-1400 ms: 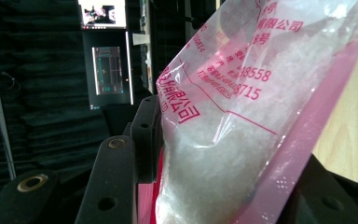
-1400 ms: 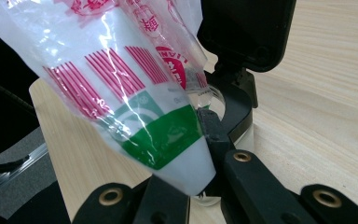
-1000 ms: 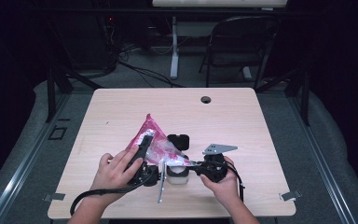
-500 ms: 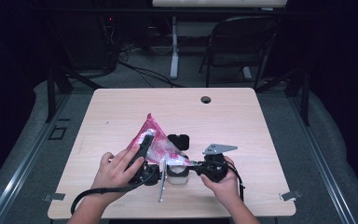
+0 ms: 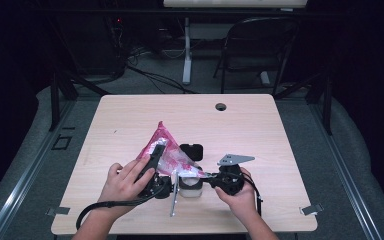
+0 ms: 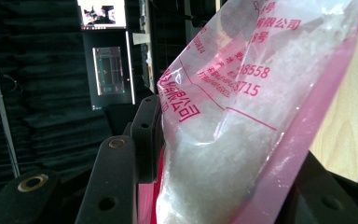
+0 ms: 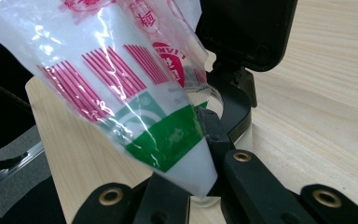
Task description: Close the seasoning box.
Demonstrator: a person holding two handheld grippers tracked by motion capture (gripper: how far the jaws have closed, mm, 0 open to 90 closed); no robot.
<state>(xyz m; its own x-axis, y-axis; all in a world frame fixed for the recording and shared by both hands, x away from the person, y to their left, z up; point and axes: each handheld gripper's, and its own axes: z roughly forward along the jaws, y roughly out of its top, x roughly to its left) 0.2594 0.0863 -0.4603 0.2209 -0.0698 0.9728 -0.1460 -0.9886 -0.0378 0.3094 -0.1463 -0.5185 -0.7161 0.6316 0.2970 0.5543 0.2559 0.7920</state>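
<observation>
The pink-and-clear plastic bag of white crystals (image 5: 166, 150) lies tilted over the near middle of the pale wooden table (image 5: 260, 130), its lower corner dipping towards a small clear glass jar (image 5: 190, 186) that stands just in front of the person. In the right gripper view the bag's green-and-white corner (image 7: 177, 140) hangs directly between the black jaws, its tip right at the jar's rim, and the right gripper (image 5: 211, 178) has its jaws drawn together on the jar's edge beside that corner. The right hand (image 5: 237, 197) holds this gripper from the near right, with the grey three-cornered plate (image 5: 235, 159) above it. To the left, the left hand (image 5: 125, 181) holds the left gripper (image 5: 156, 159), whose jaws are clamped on the bag's upper part; in the left gripper view the plastic, printed with red lettering and packed with white grains (image 6: 242, 121), presses against the jaw at the left. A slim silver metal spoon (image 5: 174, 197) lies on the table just beside the jar, on its left, towards the near edge. A flat black lid (image 5: 192, 151) rests just behind the jar, partly screened by the bag. Farther off, a small round cable hole (image 5: 221, 106) sits near the table's far edge, and beyond it a dark folding chair (image 5: 260, 45) stands on the grey floor.
</observation>
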